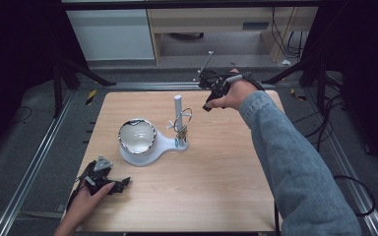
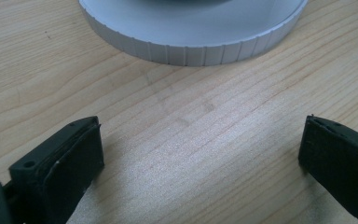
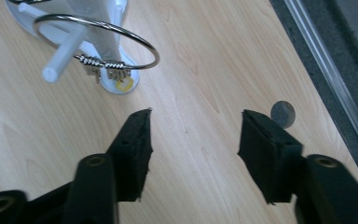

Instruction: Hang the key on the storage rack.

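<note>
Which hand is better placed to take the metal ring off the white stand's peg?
Right, probably. The right tongs are open and face the metal ring hanging on the peg. The left tongs, also open, sit low at the stand's round base, across from the ring.

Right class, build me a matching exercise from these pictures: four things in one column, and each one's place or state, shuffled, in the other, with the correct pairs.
Things
1. metal ring
2. mirror bowl
3. left gripper
4. right gripper

Places or states
A. open, at the table's far edge
B. open, at the table's near left corner
C. hanging on a peg of the white post
D. sitting in the stand's round base

Pairs: 1-C, 2-D, 3-B, 4-A
</note>
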Tool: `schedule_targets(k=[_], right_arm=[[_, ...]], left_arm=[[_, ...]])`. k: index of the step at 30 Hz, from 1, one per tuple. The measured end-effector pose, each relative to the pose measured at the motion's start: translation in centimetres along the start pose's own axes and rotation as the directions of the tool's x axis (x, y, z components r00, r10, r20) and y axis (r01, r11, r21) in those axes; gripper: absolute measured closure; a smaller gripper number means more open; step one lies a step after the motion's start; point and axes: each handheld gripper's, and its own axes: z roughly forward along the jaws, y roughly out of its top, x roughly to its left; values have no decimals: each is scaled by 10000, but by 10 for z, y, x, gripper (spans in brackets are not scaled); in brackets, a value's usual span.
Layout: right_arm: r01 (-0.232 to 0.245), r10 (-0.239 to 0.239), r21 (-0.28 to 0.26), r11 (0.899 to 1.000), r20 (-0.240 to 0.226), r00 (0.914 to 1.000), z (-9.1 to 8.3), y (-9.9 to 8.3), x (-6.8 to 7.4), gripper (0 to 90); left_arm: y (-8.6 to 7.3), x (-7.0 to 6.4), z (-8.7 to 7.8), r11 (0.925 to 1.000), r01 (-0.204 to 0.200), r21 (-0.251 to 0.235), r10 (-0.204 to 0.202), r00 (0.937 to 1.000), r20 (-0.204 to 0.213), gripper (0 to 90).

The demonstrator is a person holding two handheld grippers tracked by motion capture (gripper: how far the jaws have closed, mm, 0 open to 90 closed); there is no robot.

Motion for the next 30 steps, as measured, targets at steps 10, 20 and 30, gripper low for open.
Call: schedule_targets(k=[10, 20, 30], right_arm=[[-1237, 1265, -658, 9901, 397, 9912, 24, -40, -3, 109], [-1970, 2042, -1297, 9718, 448, 9779, 58, -98, -10, 81], [-2500, 2661, -1915, 9491, 629, 9619, 82, -138, -4, 104]], left_arm=[[0, 0, 0, 10000, -8, 9, 8, 10000, 0, 0], [0, 0, 0, 10000, -8, 30, 8, 10000, -26, 0], [0, -1, 0, 10000, 21, 25, -21, 10000, -51, 0]])
